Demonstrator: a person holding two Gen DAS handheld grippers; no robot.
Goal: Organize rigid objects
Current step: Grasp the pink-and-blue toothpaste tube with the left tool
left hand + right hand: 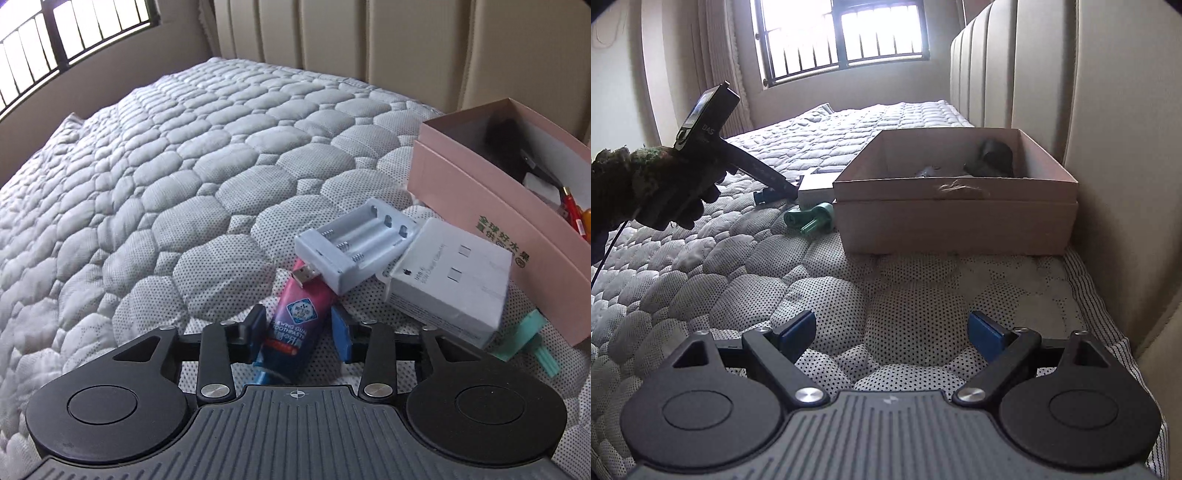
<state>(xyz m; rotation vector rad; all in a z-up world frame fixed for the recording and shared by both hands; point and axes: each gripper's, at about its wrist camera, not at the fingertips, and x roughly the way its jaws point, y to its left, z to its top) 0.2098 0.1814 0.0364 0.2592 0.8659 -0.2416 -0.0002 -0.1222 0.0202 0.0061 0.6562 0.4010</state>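
Note:
A pink and blue toothpaste tube (293, 325) lies on the quilted mattress (184, 177) between the fingers of my left gripper (297, 328). The jaws are open around it, with a gap on the right side. A white battery charger (351, 240) rests on the tube's far end, next to a white box (450, 280). A teal plastic piece (524, 339) lies by the pink cardboard box (517, 221). My right gripper (892, 334) is open and empty over the mattress (908, 295), in front of the pink box (955, 218).
The pink box holds dark items (991, 157) and some red and orange things (572, 214). A padded headboard (1015, 74) runs along the box's far side. A barred window (842, 33) is beyond the bed. The left hand and its gripper handle (701, 140) show at the left.

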